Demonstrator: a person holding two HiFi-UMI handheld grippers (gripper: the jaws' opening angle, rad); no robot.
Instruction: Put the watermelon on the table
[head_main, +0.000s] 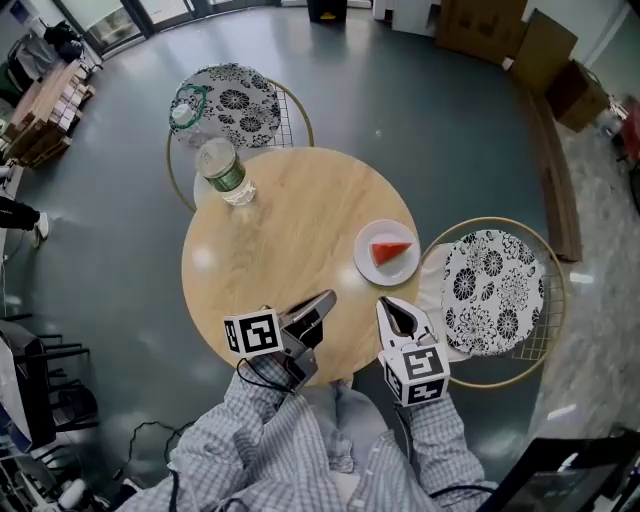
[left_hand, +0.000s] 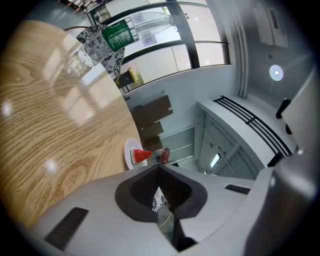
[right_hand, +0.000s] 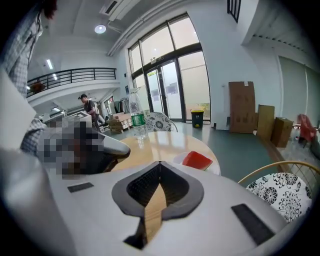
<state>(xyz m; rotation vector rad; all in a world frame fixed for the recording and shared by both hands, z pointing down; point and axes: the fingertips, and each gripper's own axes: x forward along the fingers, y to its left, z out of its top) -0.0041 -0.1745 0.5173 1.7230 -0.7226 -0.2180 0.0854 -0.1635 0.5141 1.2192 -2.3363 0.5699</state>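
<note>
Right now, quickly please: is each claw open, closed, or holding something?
Left claw: closed, holding nothing.
Right claw: closed, holding nothing.

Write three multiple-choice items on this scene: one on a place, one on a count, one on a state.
1. The watermelon slice lies: A on the floor; B on the white plate; C on a cardboard box.
2. Floral-cushioned chairs by the table: A one; B two; C four.
3. The left gripper is: A wide open; B shut on the bottle; C shut, empty.
Answers: B, it sits on the plate on the table; B, a second chair stands at right; C, its jaws meet with nothing between.
</note>
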